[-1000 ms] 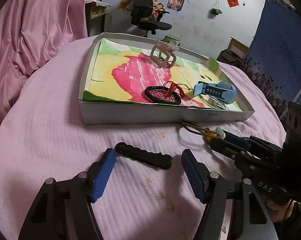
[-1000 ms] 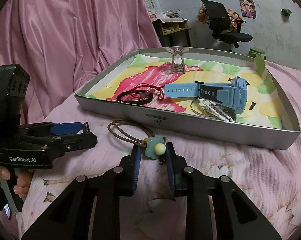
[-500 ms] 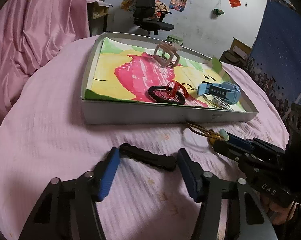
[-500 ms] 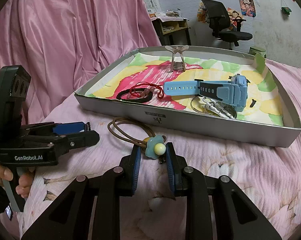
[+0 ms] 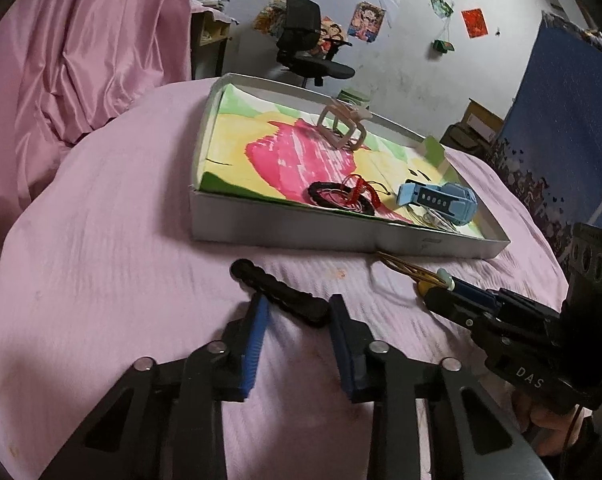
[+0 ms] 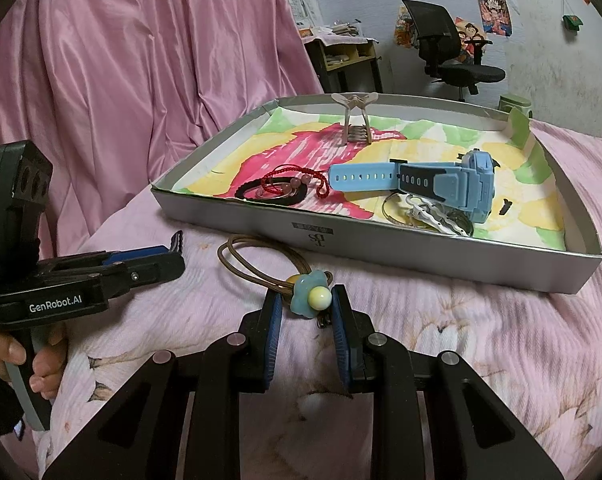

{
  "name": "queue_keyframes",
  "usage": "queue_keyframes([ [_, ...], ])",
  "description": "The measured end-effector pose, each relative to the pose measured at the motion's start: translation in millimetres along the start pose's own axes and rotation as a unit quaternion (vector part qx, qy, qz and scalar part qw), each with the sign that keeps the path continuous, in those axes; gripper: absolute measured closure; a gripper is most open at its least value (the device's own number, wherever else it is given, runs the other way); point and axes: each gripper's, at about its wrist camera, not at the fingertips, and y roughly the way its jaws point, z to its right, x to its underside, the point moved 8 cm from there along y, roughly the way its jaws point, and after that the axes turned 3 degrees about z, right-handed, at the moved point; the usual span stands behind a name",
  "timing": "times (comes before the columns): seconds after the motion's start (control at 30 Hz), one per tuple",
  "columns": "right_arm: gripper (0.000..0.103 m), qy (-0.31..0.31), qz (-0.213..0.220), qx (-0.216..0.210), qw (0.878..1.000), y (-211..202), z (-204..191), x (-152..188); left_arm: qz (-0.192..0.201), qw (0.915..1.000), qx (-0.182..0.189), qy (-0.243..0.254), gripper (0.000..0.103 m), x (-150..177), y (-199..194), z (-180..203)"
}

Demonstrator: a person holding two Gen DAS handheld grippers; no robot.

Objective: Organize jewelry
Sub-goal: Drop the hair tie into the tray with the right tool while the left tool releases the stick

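At lower centre of each wrist view, the left tool [image 5: 297,312] straddles a black hair clip [image 5: 279,294], unclenched, while the right tool [image 6: 307,308] brackets a flower hair tie [image 6: 309,294], not visibly clamped

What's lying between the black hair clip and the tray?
Nothing: only bare pink cloth separates the black hair clip from the tray, seen in the left wrist view.

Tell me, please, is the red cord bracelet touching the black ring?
Touching: the right wrist view shows the red cord bracelet lying across the black ring.
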Motion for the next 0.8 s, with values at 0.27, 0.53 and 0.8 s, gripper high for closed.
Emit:
queue_keyframes([
  [0.27, 0.081, 0.001, 0.000, -0.001, 1.000, 1, 0, 0, 0.010, 0.9994, 0.006, -0.031, 0.086, 0, -2, -10],
  [0.53, 0.081, 0.000, 0.000, -0.002, 1.000, 0, 0, 0, 0.020, 0.9987, 0.011, -0.046, 0.086, 2, -6, -14],
  [0.8, 0.082, -0.024, 0.003, -0.020, 0.999, 0, -15, 3, 0.029, 0.9976, 0.029, -0.057, 0.087, 10, -18, -12],
])
